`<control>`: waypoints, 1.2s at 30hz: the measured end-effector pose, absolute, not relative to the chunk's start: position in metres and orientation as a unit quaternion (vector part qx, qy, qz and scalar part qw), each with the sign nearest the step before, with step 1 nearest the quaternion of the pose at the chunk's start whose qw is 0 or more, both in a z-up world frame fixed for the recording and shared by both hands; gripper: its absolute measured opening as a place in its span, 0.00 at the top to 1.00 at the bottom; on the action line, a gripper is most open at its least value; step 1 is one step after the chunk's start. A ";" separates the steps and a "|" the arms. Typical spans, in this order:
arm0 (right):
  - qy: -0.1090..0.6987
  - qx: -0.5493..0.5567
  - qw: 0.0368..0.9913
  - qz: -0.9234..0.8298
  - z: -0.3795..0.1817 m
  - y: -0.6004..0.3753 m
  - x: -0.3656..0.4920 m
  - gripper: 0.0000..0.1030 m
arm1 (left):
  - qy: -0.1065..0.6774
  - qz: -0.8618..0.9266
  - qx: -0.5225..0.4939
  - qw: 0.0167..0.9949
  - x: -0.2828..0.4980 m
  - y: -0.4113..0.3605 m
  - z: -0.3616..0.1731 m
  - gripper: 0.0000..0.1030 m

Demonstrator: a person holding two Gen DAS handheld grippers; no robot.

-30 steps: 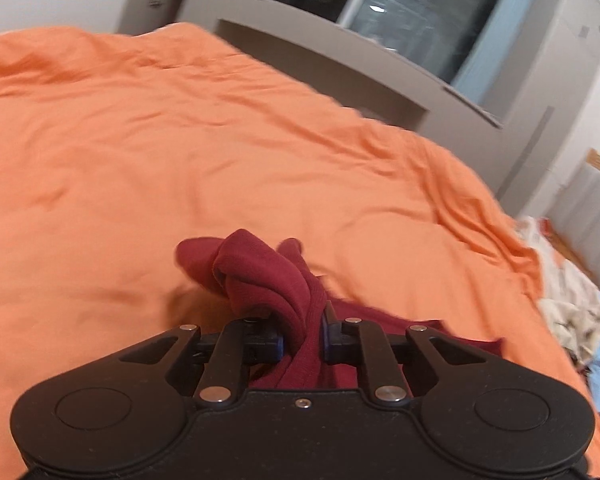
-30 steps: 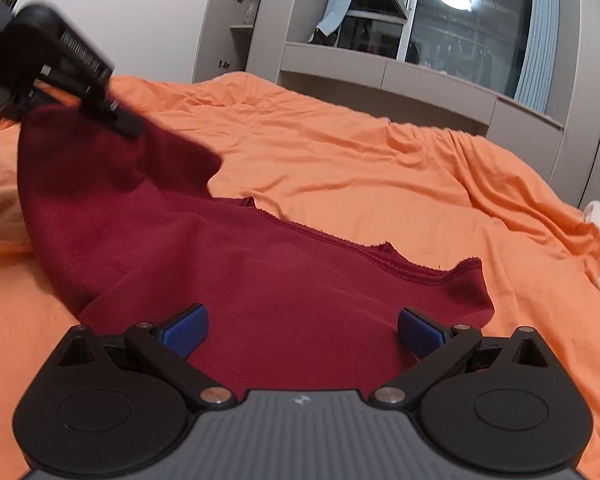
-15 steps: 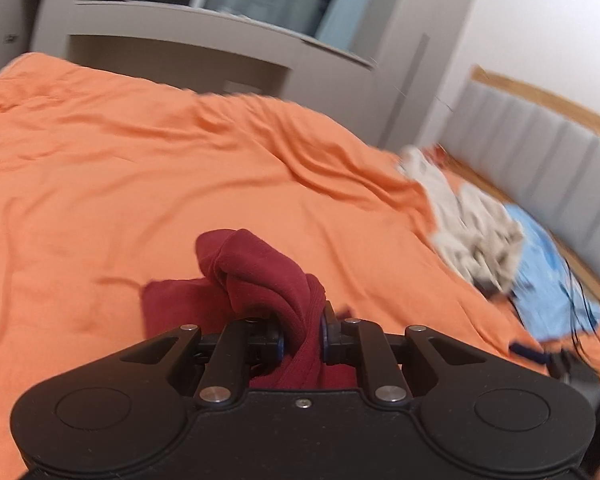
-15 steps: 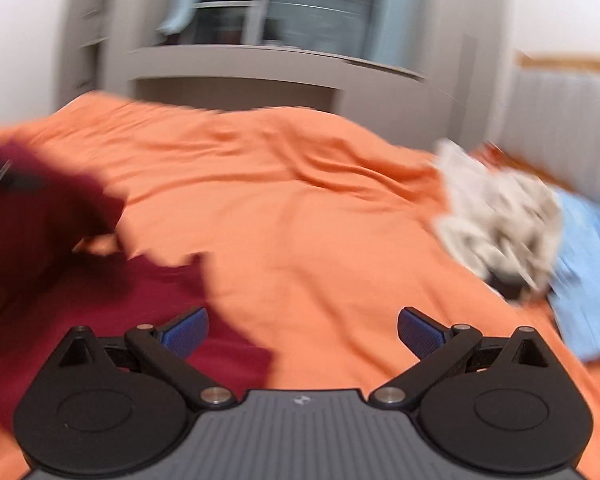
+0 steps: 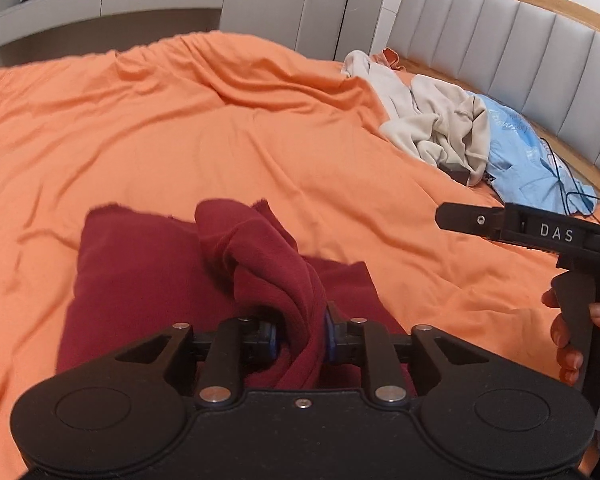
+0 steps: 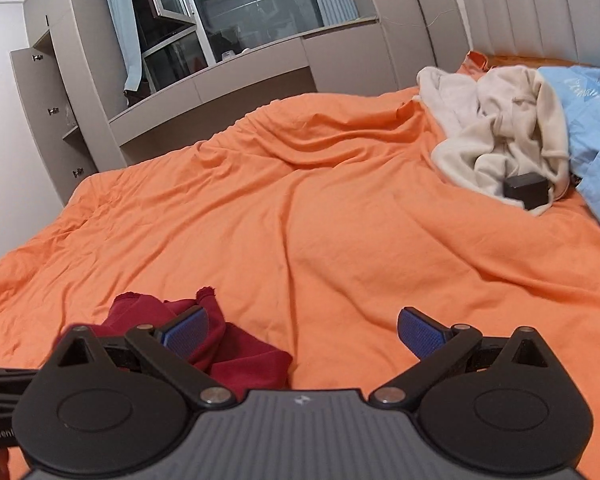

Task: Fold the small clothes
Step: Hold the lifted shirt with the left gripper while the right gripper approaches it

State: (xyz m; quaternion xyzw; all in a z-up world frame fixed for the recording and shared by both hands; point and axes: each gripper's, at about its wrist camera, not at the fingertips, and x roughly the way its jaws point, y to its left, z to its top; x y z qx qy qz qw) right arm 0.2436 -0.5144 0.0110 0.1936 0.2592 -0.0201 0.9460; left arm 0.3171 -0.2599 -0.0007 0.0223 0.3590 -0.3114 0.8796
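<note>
A dark red garment (image 5: pixel 140 276) lies on the orange bedspread (image 5: pixel 220 128). My left gripper (image 5: pixel 300 336) is shut on a bunched fold of it, held just above the flat part. My right gripper (image 6: pixel 300 328) is open and empty, to the right of the garment; the garment shows at the lower left in the right wrist view (image 6: pixel 236 356). The right gripper also shows side-on at the right edge of the left wrist view (image 5: pixel 540 232), held in a hand.
A heap of cream clothes (image 5: pixel 432 120) and a light blue garment (image 5: pixel 532 152) lie at the head of the bed, with a black box (image 6: pixel 526 190) and a cable. A grey padded headboard (image 5: pixel 520 52) stands behind; grey cabinets (image 6: pixel 80 92) and a window line the far side.
Both grippers have swung round to the right, toward the headboard. The left one has carried the red fold with it over the garment. The right one has left the garment and stays open.
</note>
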 end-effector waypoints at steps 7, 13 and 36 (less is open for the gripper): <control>0.260 0.263 0.928 0.041 -0.001 -0.513 0.253 0.00 | 0.355 -0.337 0.026 0.872 0.305 -0.251 0.003 0.23; 0.260 0.356 0.883 0.161 -0.016 -0.501 0.271 0.00 | 0.324 -0.350 0.063 0.877 0.278 -0.234 -0.001 0.06; 0.327 0.458 0.791 0.240 -0.042 -0.463 0.319 0.00 | 0.272 -0.308 0.018 0.911 0.260 -0.180 -0.004 0.41</control>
